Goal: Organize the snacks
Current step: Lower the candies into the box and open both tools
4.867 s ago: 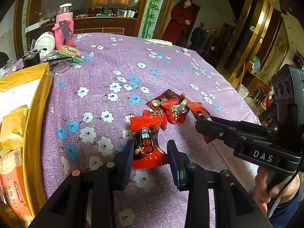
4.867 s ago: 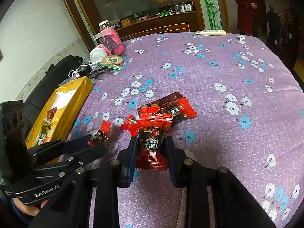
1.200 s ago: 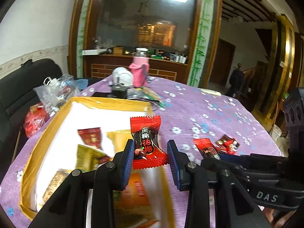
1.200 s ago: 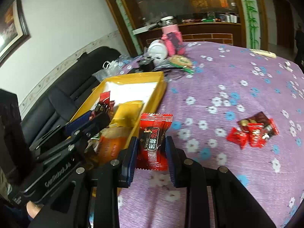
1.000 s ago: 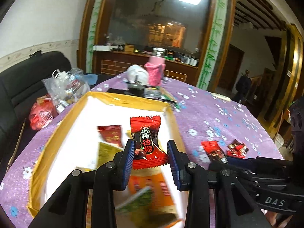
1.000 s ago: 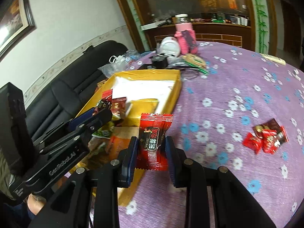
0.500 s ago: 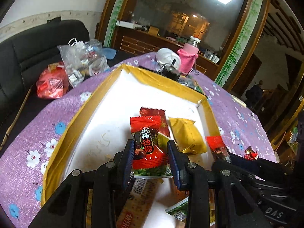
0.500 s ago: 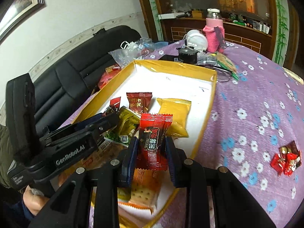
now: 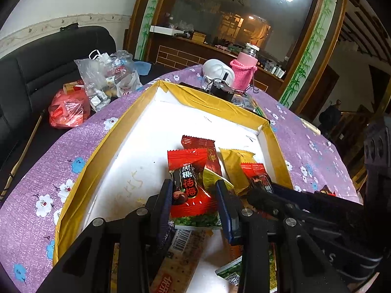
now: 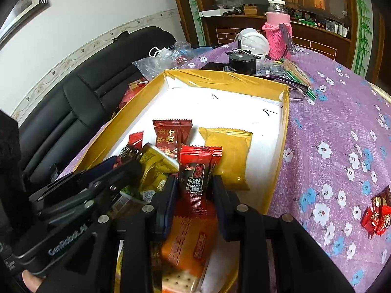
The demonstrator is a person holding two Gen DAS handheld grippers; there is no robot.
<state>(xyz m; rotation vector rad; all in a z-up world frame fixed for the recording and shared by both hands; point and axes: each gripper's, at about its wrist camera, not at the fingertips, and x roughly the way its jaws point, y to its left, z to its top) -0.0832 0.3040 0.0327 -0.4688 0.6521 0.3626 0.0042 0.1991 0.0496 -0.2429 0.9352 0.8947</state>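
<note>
My left gripper (image 9: 193,193) is shut on a red candy packet (image 9: 189,178) and hangs over the yellow-rimmed box (image 9: 210,101) with a white floor. My right gripper (image 10: 194,188) is shut on a darker red candy packet (image 10: 198,171), also above the box (image 10: 284,127). Inside lie a dark red packet (image 10: 172,134), a yellow packet (image 10: 231,153), a gold-green packet (image 10: 156,163) and an orange cracker pack (image 10: 190,236). In the left wrist view the right gripper (image 9: 260,191) comes in from the right with its candy (image 9: 256,177); in the right wrist view the left gripper (image 10: 127,163) comes in from the left.
A small pile of red candies (image 10: 377,216) lies on the purple flowered tablecloth (image 10: 342,131) right of the box. Behind the box stand a pink-sleeved bottle (image 10: 277,34), a white bowl (image 10: 253,40) and a black motor (image 10: 242,59). Plastic bags (image 9: 107,78) sit on a black sofa (image 9: 36,68) at the left.
Both grippers have carried their candies from the tablecloth over to the box and sunk lower over the snacks in it; the grips have not changed.
</note>
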